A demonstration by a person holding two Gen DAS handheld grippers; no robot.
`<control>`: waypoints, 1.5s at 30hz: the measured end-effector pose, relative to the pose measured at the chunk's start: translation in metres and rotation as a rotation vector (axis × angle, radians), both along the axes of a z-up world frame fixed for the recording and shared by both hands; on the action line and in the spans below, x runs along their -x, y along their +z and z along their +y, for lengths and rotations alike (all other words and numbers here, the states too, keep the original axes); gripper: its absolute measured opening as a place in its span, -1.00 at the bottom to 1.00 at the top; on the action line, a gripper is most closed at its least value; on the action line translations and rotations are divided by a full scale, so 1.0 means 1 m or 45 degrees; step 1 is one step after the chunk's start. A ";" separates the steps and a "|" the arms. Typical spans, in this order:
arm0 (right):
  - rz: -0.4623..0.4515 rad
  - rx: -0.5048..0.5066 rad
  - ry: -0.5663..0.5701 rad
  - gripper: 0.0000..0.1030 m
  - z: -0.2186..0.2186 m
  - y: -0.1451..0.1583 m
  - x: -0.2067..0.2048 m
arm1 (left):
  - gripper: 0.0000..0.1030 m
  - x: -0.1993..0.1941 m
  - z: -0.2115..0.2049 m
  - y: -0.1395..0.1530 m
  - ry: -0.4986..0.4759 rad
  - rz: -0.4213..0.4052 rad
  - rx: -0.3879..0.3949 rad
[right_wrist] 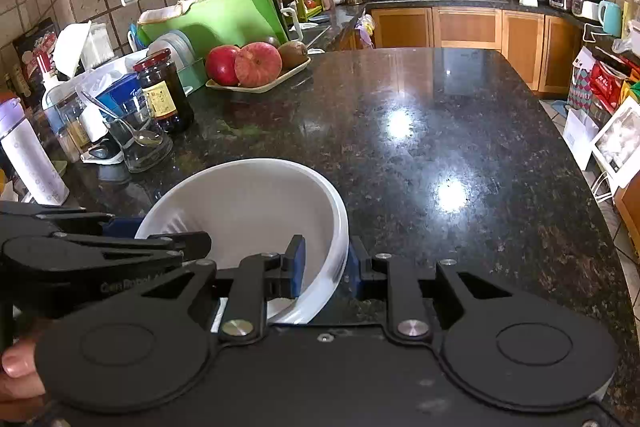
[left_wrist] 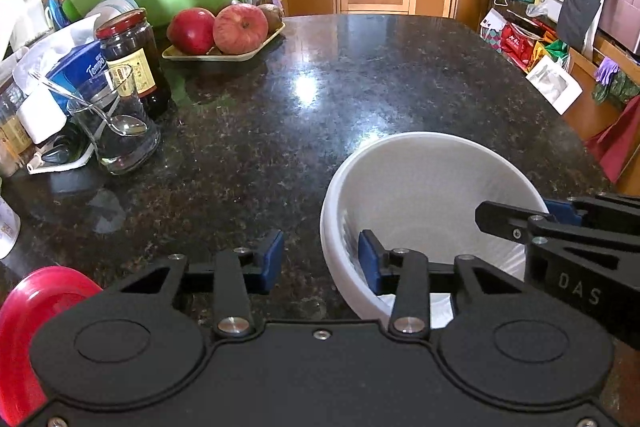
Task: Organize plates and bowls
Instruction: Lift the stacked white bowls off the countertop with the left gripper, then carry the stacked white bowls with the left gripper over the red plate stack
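Fingers [left_wrist: 370,263] of the left gripper [left_wrist: 320,261] straddle the bowl's [left_wrist: 424,195] near-left rim, gapped and not yet pinching; right gripper [right_wrist: 322,265] is clamped on the opposite rim. Two holds steady a wide bowl (my guess). It sits tilted on the table [left_wrist: 360,87], mouth up and toward the cameras, no long axis.

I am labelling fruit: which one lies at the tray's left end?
The dark, evenly red fruit; the streaked apple and brown kiwi lie to its right.

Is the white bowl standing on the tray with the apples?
No, the white bowl is over the bare granite counter, far from the fruit tray.
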State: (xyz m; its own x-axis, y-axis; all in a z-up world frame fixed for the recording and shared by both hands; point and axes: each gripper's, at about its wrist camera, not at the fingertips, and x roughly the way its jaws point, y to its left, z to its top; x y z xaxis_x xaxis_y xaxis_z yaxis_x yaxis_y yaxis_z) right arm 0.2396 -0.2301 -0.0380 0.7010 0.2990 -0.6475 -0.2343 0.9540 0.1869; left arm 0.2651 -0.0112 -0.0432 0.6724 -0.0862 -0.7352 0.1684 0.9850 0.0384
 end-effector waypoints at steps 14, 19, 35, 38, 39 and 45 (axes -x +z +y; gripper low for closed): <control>-0.023 -0.021 0.020 -0.59 -0.005 0.007 0.010 | -0.39 0.004 -0.005 0.003 -0.030 0.027 0.047; -0.047 -0.024 0.033 -0.59 -0.009 0.011 0.016 | -0.39 0.013 -0.009 0.008 -0.013 0.001 0.047; -0.122 -0.034 0.142 -0.59 -0.015 0.024 0.043 | -0.38 0.041 -0.013 0.019 0.086 -0.046 0.028; -0.135 -0.035 0.159 -0.59 -0.007 0.027 0.048 | -0.38 0.048 -0.006 0.023 0.106 -0.068 0.012; -0.141 -0.035 0.165 -0.59 -0.003 0.029 0.050 | -0.38 0.050 -0.003 0.024 0.111 -0.075 0.010; -0.182 -0.044 0.189 -0.59 0.033 0.040 0.062 | -0.38 0.060 0.028 0.032 0.133 -0.102 0.014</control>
